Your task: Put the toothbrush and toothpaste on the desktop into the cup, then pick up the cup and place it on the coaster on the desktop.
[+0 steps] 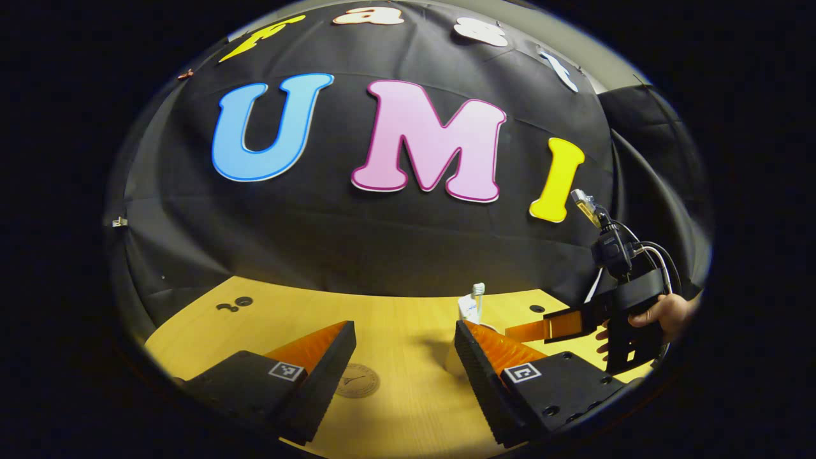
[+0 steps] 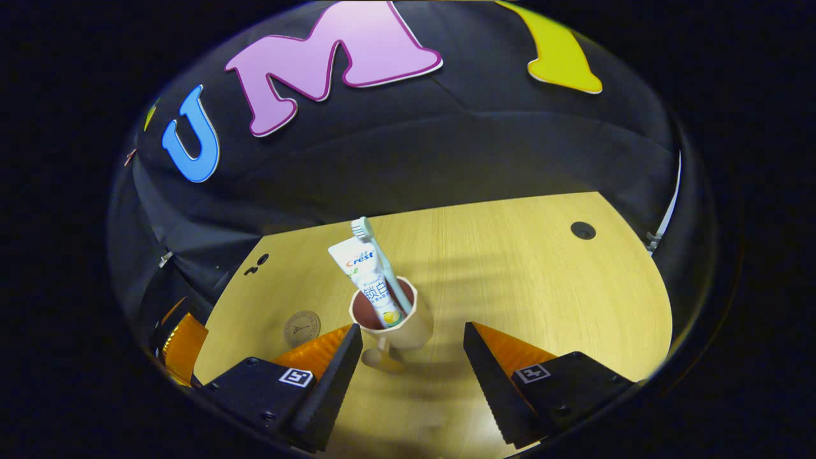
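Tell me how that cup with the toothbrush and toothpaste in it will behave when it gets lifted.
The cup looks apt to tip: it seems to stand on a narrow foot, and the toothpaste and toothbrush lean tall above its rim. It probably stays rigid when squeezed. The two may shift or rattle if it tilts.

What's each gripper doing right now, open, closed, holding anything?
Left gripper: open, holding nothing, above the desktop near the coaster.
Right gripper: open, holding nothing; the cup with toothbrush and toothpaste stands just ahead.
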### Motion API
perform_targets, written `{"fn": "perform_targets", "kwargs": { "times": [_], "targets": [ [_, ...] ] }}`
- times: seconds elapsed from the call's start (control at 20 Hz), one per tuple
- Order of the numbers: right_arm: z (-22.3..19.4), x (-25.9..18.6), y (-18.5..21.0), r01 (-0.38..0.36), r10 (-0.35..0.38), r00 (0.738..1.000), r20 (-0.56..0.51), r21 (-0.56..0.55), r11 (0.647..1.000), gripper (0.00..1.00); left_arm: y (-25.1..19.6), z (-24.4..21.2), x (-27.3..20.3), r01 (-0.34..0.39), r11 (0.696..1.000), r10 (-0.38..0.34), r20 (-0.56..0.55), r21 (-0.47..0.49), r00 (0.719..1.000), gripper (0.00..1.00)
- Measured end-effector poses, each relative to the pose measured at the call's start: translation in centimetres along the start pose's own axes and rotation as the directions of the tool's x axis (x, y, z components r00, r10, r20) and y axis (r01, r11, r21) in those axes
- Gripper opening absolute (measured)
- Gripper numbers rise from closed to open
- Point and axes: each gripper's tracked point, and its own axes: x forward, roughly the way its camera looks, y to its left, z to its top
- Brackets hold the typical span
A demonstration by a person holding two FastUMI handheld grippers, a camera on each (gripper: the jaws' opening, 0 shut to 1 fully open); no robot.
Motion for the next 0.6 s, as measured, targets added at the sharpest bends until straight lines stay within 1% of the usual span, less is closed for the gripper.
{"fn": "perform_targets", "kwargs": {
  "times": [0.15, 0.2, 0.35, 0.5, 0.6],
  "targets": [
    [-2.0, 1.1, 0.6, 0.014, -0.013, 0.991, -0.135, 0.011, 1.0, 0.98, 3.0, 0.6, -2.1, -0.08, 0.997, 0.08, -0.002, -0.01, 0.997, 0.98],
    [-2.8, 1.3, 0.9, 0.015, -0.01, 0.983, -0.184, 0.025, 1.0, 0.98, 4.0, 0.7, -2.8, -0.104, 0.994, 0.104, -0.002, -0.021, 0.995, 0.98],
    [-4.3, 2.6, 1.7, 0.037, -0.018, 0.957, -0.288, 0.061, 0.997, 0.98, 6.8, 0.6, -5.5, -0.162, 0.985, 0.161, -0.021, -0.061, 0.987, 0.98],
    [-5.0, 4.1, 2.3, 0.052, -0.034, 0.934, -0.356, 0.04, 0.998, 0.98, 9.8, -0.4, -7.8, -0.228, 0.971, 0.224, -0.061, -0.077, 0.973, 0.98],
    [-5.2, 5.1, 2.6, 0.052, -0.05, 0.919, -0.391, -0.005, 0.999, 0.98, 11.9, -1.1, -9.7, -0.271, 0.959, 0.264, -0.085, -0.085, 0.961, 0.98]
  ]
}}
